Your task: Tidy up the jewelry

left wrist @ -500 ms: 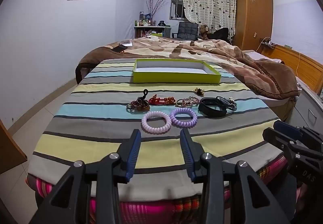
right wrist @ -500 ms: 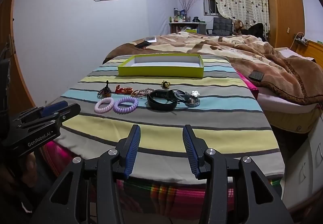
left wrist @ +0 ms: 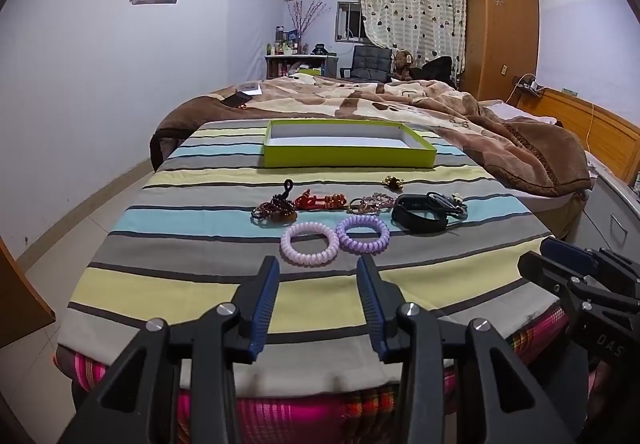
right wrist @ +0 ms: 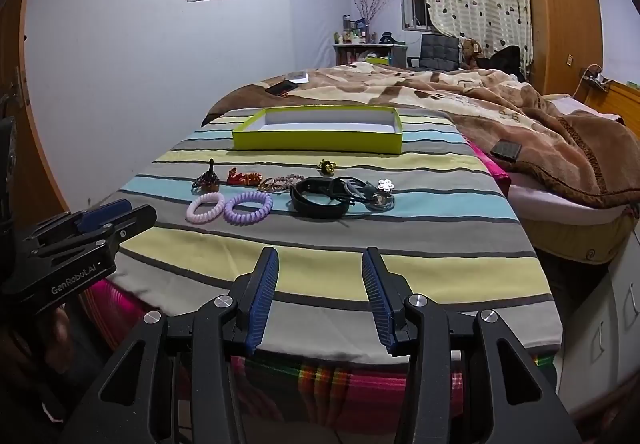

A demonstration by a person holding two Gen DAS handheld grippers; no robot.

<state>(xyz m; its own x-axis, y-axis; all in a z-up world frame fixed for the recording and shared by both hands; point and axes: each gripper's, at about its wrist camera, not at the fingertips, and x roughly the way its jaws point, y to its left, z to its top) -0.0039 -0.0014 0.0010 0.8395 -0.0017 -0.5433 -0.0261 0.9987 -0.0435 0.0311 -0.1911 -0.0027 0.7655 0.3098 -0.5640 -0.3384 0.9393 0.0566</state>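
We see almost no change from half a second ago: both views match the earlier pair, with only a slight drift, so we judge the task not yet begun. Our left gripper (left wrist: 316,276) hovers with jaws wide apart and empty, the pink coil (left wrist: 309,242) just beyond its tips and the purple coil (left wrist: 362,228) ahead to the right. Our right gripper (right wrist: 320,268) is likewise wide open and empty, the black band (right wrist: 318,199) straight ahead past its jaws. The green tray (left wrist: 348,157) lies farther ahead, with nothing visible inside.
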